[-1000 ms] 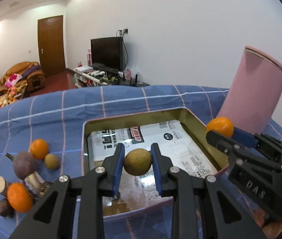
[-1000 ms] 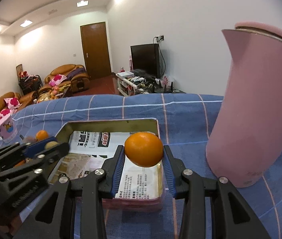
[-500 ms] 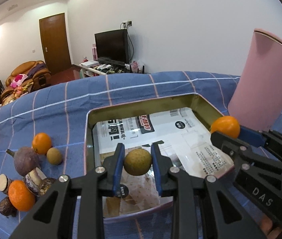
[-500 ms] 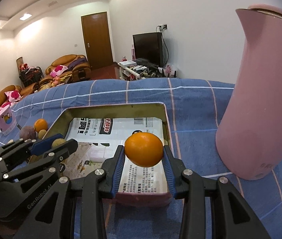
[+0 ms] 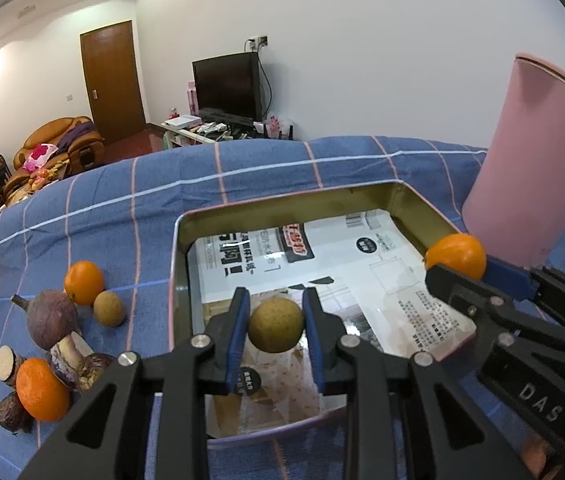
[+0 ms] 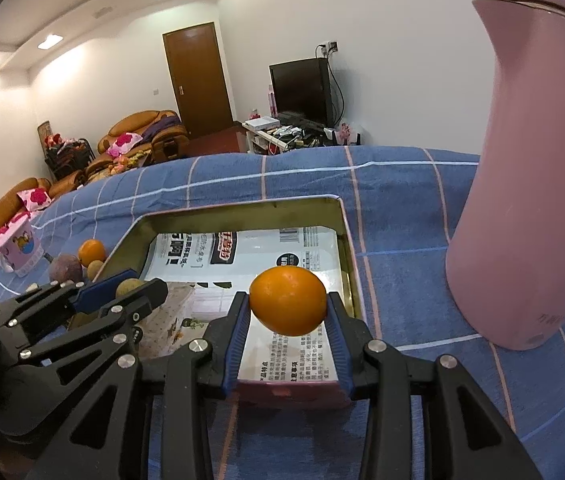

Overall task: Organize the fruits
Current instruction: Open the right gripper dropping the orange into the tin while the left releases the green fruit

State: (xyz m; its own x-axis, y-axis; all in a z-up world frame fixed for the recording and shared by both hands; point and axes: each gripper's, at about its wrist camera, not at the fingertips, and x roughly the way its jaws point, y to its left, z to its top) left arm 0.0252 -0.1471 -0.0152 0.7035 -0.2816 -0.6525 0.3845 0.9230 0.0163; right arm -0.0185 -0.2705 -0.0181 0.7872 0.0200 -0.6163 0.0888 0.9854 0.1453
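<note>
Left hand-held gripper (image 5: 275, 330): pads clamped on a small tan-brown round fruit (image 5: 276, 325), held above the near part of the tin tray (image 5: 410, 200).
Right hand-held gripper (image 6: 288, 307): pads clamped on an orange (image 6: 288, 300), held over the tray's near right corner.
Tin tray: on the blue checked tabletop (image 5: 122, 208), printed paper lining its floor.
Loose fruit: two oranges (image 5: 83, 282), a tan fruit and purple-brown pieces lie left of the tray.
Pink jug (image 6: 534, 200): upright, right of the tray.
</note>
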